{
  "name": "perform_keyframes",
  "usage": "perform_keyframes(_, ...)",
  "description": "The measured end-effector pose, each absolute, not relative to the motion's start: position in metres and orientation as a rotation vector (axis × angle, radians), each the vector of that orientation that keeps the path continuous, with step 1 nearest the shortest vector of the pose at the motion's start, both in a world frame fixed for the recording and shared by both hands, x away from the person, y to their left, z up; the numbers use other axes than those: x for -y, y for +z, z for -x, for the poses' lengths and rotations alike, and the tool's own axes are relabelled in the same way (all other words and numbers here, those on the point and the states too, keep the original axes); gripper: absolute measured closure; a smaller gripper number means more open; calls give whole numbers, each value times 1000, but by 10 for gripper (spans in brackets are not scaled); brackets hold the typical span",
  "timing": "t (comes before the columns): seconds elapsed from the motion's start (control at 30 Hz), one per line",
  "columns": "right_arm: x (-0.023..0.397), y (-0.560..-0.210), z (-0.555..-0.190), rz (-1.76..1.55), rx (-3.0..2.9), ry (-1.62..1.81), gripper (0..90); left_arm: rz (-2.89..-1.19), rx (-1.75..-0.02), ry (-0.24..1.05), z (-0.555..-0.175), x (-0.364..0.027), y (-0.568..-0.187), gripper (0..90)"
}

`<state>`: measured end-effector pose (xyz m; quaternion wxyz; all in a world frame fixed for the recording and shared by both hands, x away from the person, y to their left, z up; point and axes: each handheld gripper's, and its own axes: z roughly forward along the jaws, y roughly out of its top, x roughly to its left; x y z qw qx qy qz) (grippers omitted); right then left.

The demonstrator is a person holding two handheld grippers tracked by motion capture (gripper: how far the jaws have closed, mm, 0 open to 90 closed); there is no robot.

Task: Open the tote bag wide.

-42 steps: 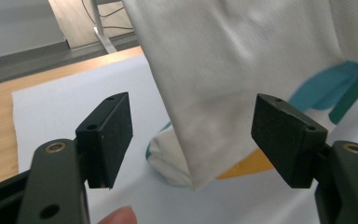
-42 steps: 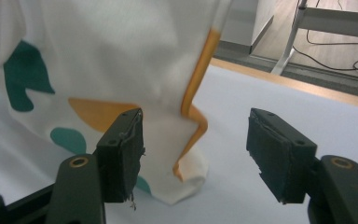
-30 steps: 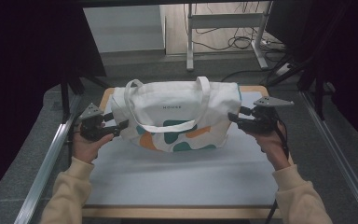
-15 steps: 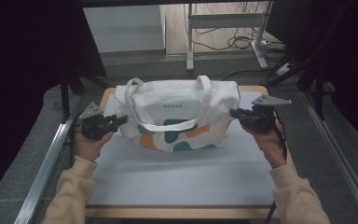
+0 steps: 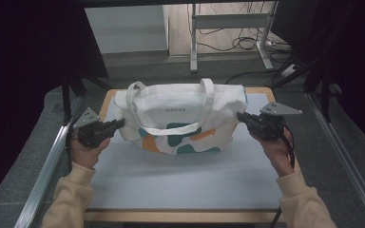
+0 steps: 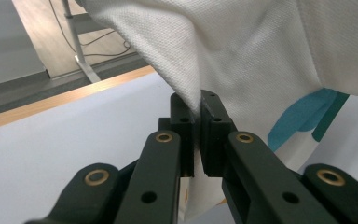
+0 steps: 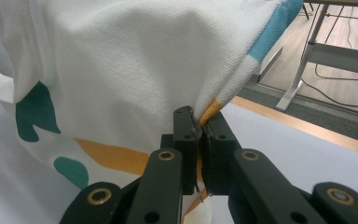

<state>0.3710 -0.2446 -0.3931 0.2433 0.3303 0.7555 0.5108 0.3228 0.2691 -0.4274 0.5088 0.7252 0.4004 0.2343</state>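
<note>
A white canvas tote bag [image 5: 180, 114] with teal and orange blobs and two white handles stands at the far middle of the table, held at both side edges. My left gripper [image 5: 120, 123] is shut on the bag's left side edge; the white cloth [image 6: 242, 60] is pinched between its black jaws [image 6: 196, 109]. My right gripper [image 5: 240, 117] is shut on the bag's right side edge, where the bag [image 7: 121, 70] folds into an orange patch between its jaws [image 7: 199, 122].
The table top is covered by a white mat [image 5: 180, 175] with a wooden rim [image 5: 180, 216]. Metal rails [image 5: 40, 175] run along both sides. Beyond the table are a white desk frame [image 5: 228, 28] and cables on the floor [image 5: 228, 45].
Both grippers have drawn slightly apart and toward the near side, and the bag is stretched wider between them and stands a bit flatter.
</note>
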Motion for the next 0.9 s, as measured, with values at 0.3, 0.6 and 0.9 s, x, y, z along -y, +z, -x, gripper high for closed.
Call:
perform_keyframes(0.3,240,-409,-364,-880,-2111,1325,856,-1784,-956,552,-320,-264,-442,867)
perform_keyframes(0.6,234,-430,-366,-899,-2169,1277,863,-1829,-955,540,-321,-257,-457,873)
perform_keyframes(0.9,229,-450,-369,-905,-2229,1214,865,-1869,-957,520,-322,-251,-468,876)
